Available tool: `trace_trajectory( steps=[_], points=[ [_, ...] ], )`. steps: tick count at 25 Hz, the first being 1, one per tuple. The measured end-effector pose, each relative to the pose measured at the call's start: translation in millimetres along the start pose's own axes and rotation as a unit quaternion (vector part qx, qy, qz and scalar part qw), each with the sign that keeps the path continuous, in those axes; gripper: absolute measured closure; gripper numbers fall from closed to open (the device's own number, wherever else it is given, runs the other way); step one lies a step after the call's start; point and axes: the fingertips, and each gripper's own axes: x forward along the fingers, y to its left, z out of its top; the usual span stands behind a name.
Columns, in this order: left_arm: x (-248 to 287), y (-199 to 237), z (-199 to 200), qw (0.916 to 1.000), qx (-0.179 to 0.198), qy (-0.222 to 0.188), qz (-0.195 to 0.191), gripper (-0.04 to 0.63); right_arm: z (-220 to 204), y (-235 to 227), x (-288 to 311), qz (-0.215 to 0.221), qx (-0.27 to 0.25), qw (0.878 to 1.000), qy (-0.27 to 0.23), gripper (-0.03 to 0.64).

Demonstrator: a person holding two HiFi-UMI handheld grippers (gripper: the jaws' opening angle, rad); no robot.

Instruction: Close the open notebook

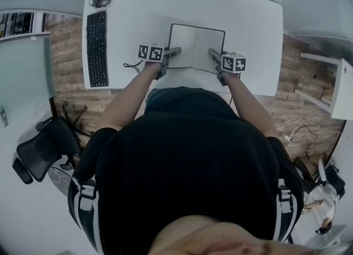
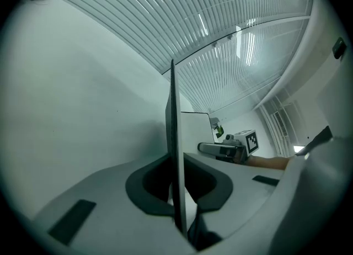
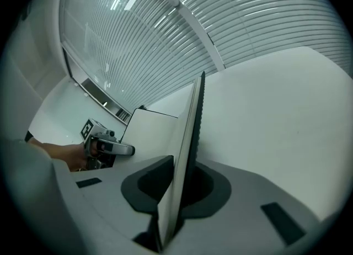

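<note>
Watch out: if you pull the two sides apart while you fold, a page could rip. If one grip slips, that side could flop down open. The notebook lies open near the front edge of the table, about in the middle, right between your tongs. Your left tongs are pinched tight on its thin left cover. Your right tongs are pinched on its right side, pages and cover together.

White-paged notebook, black keyboard
</note>
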Motion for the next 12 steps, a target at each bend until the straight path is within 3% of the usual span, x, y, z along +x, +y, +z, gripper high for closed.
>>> trace_trajectory(
  steps=[12],
  points=[
    [-4.1,2.9,-1.0,1.0,-0.002,0.007,0.007,0.549,-4.7,-6.0,4.8,-0.017,-0.001,1.0,0.015,0.528]
  ],
)
